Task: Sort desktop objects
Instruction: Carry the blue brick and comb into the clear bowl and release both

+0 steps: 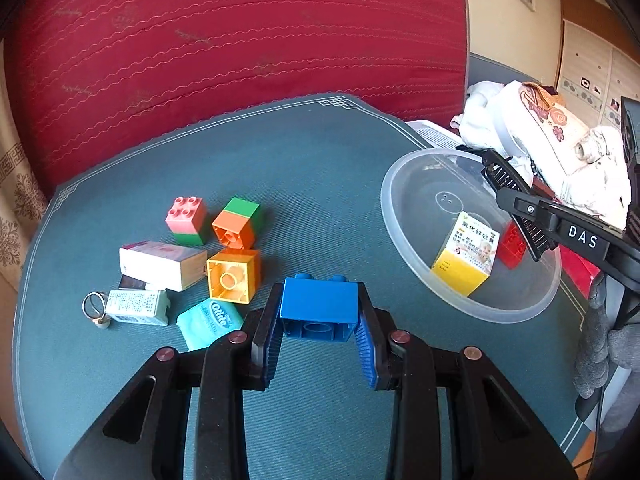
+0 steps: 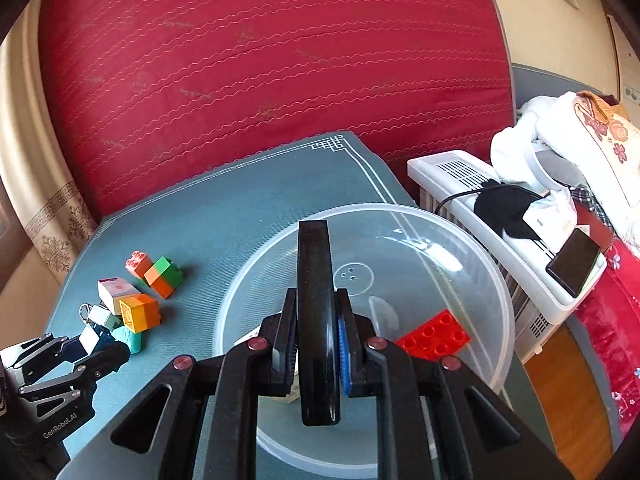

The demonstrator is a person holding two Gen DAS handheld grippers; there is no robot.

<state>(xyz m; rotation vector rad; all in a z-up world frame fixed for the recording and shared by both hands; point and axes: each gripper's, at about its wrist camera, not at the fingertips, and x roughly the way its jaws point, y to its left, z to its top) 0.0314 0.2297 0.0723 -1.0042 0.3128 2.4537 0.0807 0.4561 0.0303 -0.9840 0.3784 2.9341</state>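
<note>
My left gripper [image 1: 319,312] is shut on a blue brick [image 1: 319,302], held just above the teal table mat [image 1: 320,184]. Left of it lie a pink-green brick [image 1: 187,220], an orange-green brick [image 1: 236,222], an orange brick [image 1: 234,276], a pink-white box [image 1: 162,264], a pale small box [image 1: 136,306], a teal floss case [image 1: 210,322] and a ring [image 1: 95,306]. A clear plastic bowl [image 1: 400,216] on the right holds a yellow-white box [image 1: 466,260] and a red brick [image 2: 436,334]. My right gripper [image 2: 316,296] hangs over the bowl, shut on a black flat bar [image 2: 314,248].
A red quilted cushion [image 1: 240,40] rises behind the table. To the right stand a white slatted unit [image 2: 460,184] with a dark phone [image 2: 576,264] on it and a heap of white cloth [image 2: 560,140]. The table's right edge runs close beside the bowl.
</note>
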